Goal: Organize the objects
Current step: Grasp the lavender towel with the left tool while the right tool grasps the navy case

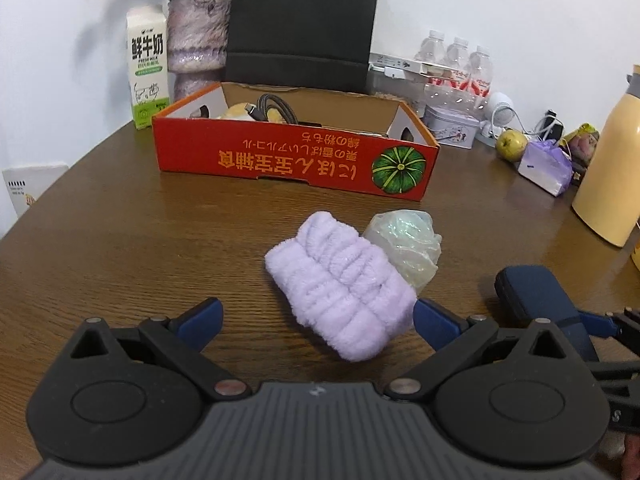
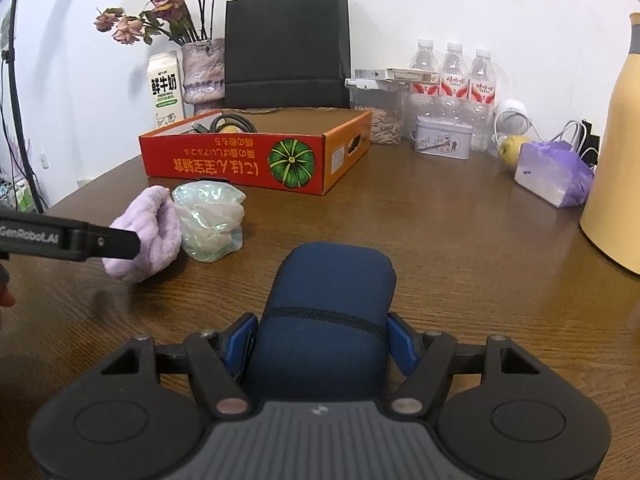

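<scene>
Left fingers point(image 1: 316, 322) spread wide, lilac towel point(image 1: 340, 284) lying slantwise between them, just ahead; right fingers point(image 2: 322, 338) clamp navy pouch point(image 2: 326, 304), box point(image 2: 256, 156) far ahead-left.

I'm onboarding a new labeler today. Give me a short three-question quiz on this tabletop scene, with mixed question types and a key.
1. True or false: the right tool is shut on the navy pouch.
2. Multiple choice: the lavender fuzzy cloth lies
A) inside the orange box
B) on the table, touching the iridescent plastic bag
C) on top of the milk carton
3. Fill in: the left tool is ____, with the cloth's near end between its fingers.

Key: 1 true; 2 B; 3 open
</scene>
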### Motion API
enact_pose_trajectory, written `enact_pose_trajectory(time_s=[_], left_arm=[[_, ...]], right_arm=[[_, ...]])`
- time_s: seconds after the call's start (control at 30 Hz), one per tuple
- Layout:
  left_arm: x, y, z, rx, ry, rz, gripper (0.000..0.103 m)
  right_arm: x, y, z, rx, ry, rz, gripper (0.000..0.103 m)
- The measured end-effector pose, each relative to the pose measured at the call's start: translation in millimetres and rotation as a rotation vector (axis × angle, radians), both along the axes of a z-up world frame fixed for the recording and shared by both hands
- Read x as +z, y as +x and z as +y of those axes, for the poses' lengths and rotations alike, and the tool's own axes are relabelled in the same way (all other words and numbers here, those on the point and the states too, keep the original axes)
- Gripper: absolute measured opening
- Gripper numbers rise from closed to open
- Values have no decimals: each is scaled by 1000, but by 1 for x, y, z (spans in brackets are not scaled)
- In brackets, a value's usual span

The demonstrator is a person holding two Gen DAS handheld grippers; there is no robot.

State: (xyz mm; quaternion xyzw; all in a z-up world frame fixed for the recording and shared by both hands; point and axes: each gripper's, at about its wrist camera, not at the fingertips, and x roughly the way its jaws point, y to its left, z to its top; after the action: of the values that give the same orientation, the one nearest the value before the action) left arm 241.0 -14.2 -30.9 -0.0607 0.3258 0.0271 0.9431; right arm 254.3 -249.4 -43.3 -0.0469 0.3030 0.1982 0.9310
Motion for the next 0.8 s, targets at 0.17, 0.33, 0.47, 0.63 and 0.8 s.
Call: enact_pose_trajectory(time_s=[0.17,0.33,0.47,0.63,0.8], left_arm=[[-1,8,-2,7,-60,-11,103],[-4,13,-8,-1,-55,-33,103],[-9,13,-1,-17,-103,-20,59],[-9,1,1,-46,-86,-51,41],[-9,-12,8,-44,-67,-75,38]], right_arm=[[-1,0,1,0,-6,6,69],[-2,1,4,-1,-18,9,70],[-2,2,4,-3,-20,11,70],[-2,2,5,-4,-25,12,71],[-3,3,5,-5,-28,19,72]])
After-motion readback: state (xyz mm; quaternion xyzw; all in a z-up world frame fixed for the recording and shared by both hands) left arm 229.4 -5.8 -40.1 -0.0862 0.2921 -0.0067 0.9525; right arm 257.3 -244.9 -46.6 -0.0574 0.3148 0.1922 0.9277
